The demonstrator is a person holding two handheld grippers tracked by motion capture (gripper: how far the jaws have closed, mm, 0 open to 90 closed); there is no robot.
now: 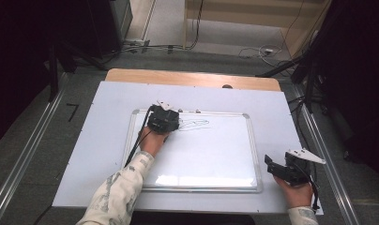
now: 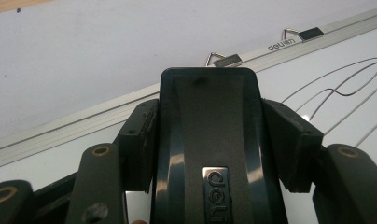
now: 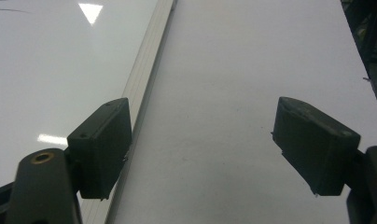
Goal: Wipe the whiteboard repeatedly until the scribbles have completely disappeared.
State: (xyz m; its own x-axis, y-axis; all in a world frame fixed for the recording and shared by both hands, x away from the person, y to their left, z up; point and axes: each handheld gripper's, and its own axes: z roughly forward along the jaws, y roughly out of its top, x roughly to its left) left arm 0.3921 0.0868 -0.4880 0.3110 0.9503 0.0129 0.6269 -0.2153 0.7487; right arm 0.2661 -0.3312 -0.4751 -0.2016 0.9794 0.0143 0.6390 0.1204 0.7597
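A whiteboard (image 1: pixel 211 154) with a silver frame lies on the white table cover, with thin scribbled lines (image 1: pixel 194 124) near its top edge. My left gripper (image 1: pixel 163 119) sits over the board's upper left part, just left of the scribble. Its jaws are shut on a dark whiteboard eraser (image 2: pixel 207 140) with a small logo plate, and the pads press both its sides. The scribble (image 2: pixel 345 88) runs off to the right of the eraser. My right gripper (image 1: pixel 284 168) rests off the board's lower right corner, open, with nothing between its pads (image 3: pixel 102 144).
The whiteboard's frame (image 3: pixel 142 88) runs just left of the right gripper. Two metal hanger clips (image 2: pixel 224 59) sit on the board's top frame. The wooden table edge (image 1: pixel 192 77) lies beyond the white cover (image 1: pixel 108 140). Cables trail on the floor behind.
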